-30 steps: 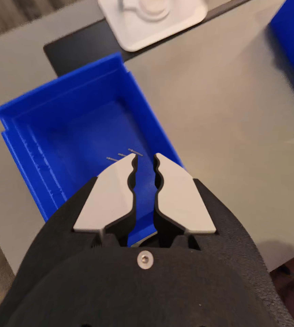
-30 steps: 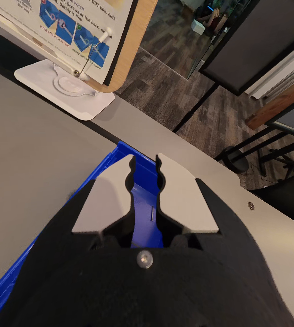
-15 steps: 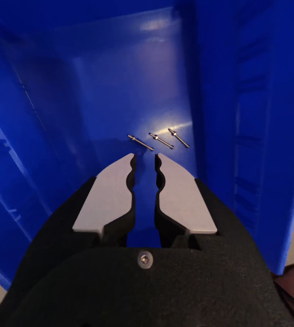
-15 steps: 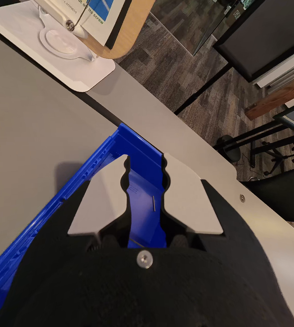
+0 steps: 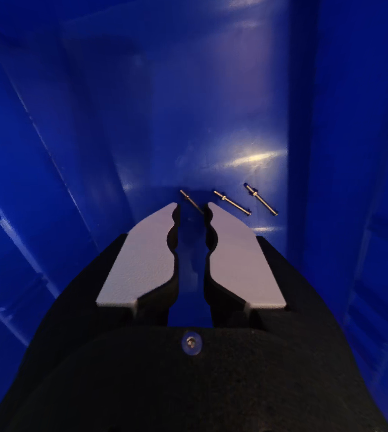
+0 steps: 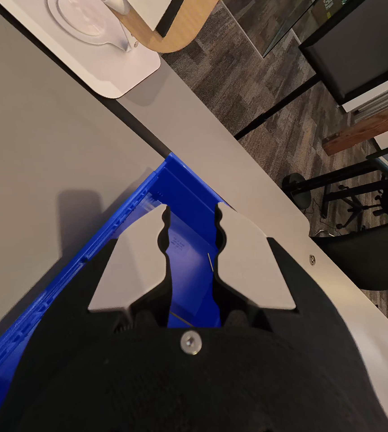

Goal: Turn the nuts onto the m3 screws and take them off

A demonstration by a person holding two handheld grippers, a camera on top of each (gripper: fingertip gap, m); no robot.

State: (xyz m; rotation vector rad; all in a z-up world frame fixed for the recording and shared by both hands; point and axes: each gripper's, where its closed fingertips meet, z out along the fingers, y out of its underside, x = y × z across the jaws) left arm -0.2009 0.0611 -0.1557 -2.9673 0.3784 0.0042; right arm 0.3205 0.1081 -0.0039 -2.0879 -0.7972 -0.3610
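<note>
In the left wrist view I am deep inside a blue bin [image 5: 211, 105]. Three thin screws lie side by side on its floor, each with a nut on it: the left one [image 5: 191, 201], the middle one [image 5: 231, 202] and the right one [image 5: 260, 199]. My left gripper [image 5: 192, 206] is open and empty, its tips at the left screw, whose lower end runs between them. In the right wrist view my right gripper [image 6: 191, 207] is open and empty above a second blue bin [image 6: 188, 187]. A thin bare screw [image 6: 210, 262] lies on that bin's floor by the right finger.
The second bin stands on a grey table [image 6: 48, 140] near its far edge. A white stand base [image 6: 108, 63] with a wood-edged board [image 6: 176, 35] sits at the back. Beyond the table edge are the carpet floor and dark chair legs [image 6: 351, 194]. My right fingertips sit around 55 centimeters from my left ones.
My left gripper went from above the bin down into it, close to the three screws. My right gripper tilted downward over its bin and opened wider.
</note>
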